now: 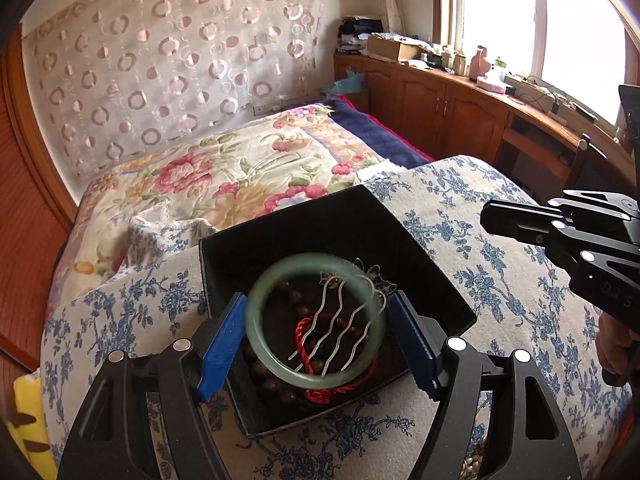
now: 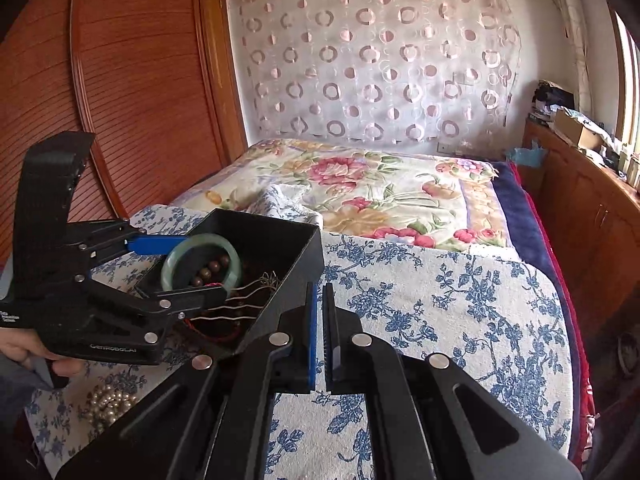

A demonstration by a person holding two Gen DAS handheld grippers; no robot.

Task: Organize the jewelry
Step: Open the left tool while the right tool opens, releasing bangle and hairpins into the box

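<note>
Pearls (image 2: 105, 400) lie on the bed's blue-flowered cover (image 2: 440, 300), left of the black box (image 1: 280, 220). Over the box, the left hand-held gripper (image 1: 316, 332) holds its jaws wide around a green bangle (image 1: 260, 320); whether the pads touch it I cannot tell. Beads (image 1: 296, 295), hairpins (image 1: 340, 312) and red cord (image 1: 320, 394) crowd beneath. Likely next: releasing the bangle cleanly. Right of the box, the right hand-held gripper (image 2: 319, 336) is closed, empty.
</note>
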